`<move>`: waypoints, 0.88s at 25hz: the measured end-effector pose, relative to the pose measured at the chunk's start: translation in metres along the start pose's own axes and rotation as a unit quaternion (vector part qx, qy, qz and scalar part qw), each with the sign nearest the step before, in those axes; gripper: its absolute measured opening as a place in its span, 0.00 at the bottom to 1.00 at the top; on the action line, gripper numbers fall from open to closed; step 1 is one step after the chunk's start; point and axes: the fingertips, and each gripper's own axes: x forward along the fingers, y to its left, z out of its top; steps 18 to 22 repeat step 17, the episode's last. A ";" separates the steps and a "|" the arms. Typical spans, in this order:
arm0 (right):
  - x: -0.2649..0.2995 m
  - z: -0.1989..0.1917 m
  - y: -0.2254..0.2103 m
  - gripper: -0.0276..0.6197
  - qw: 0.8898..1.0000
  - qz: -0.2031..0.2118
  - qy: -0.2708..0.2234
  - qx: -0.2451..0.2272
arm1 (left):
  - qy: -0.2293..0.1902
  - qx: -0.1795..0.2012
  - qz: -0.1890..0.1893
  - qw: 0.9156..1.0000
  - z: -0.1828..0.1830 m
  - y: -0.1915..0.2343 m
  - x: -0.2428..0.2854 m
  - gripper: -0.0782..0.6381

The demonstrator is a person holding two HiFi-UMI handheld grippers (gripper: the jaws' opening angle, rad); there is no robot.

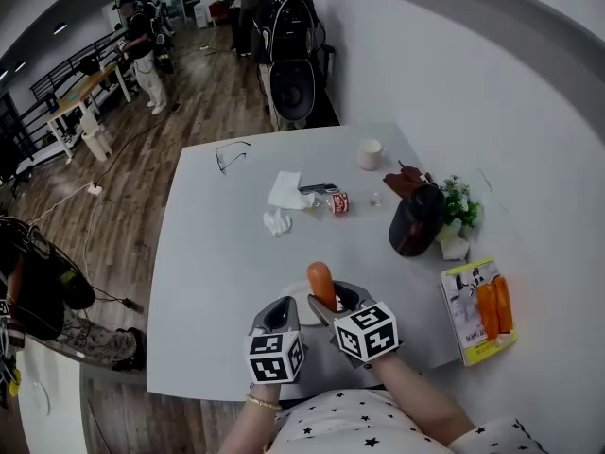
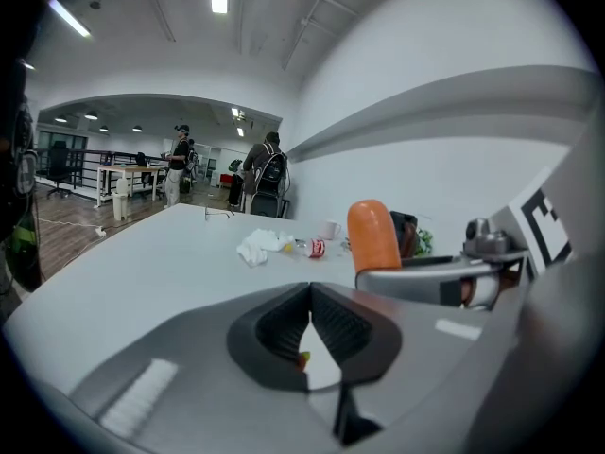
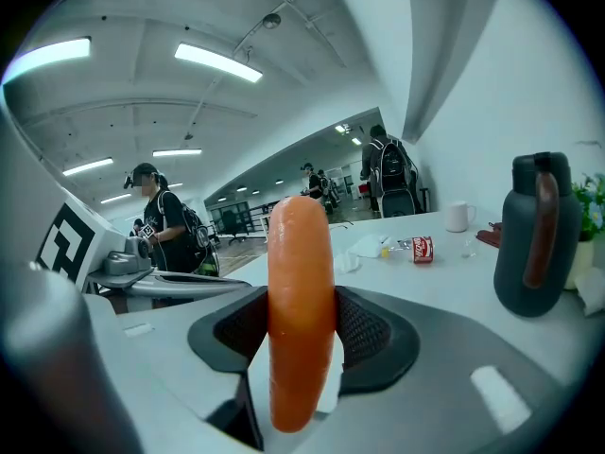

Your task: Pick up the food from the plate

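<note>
An orange carrot [image 1: 320, 284] stands upright between the pads of my right gripper [image 1: 328, 304], which is shut on it, near the table's front edge. In the right gripper view the carrot [image 3: 301, 310] fills the gap of the right gripper [image 3: 301, 337], its tip rising above the pads. A white plate [image 1: 297, 298] lies partly hidden under both grippers. My left gripper [image 1: 281, 312] hangs just left of the right one; in its own view the left gripper [image 2: 309, 322] has its pads together with nothing held. The carrot [image 2: 371, 235] shows to its right.
A black jug [image 1: 416, 220], a potted plant [image 1: 460, 203], a mug [image 1: 370, 154], a red can [image 1: 338, 202], tissues [image 1: 284, 189] and glasses [image 1: 231, 154] lie farther back. A book [image 1: 468, 334] carrying two more carrots [image 1: 493, 307] rests at the right. People stand beyond the table.
</note>
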 end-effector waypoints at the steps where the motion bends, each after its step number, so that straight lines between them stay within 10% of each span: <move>1: 0.000 0.000 0.000 0.37 1.000 -0.001 0.001 0.000 | 0.000 -0.002 -0.001 1.000 0.001 0.000 0.000 0.12; 22: -0.002 0.003 0.001 0.37 1.000 0.001 -0.005 -0.001 | -0.006 -0.011 0.004 1.000 0.003 0.001 0.002 0.12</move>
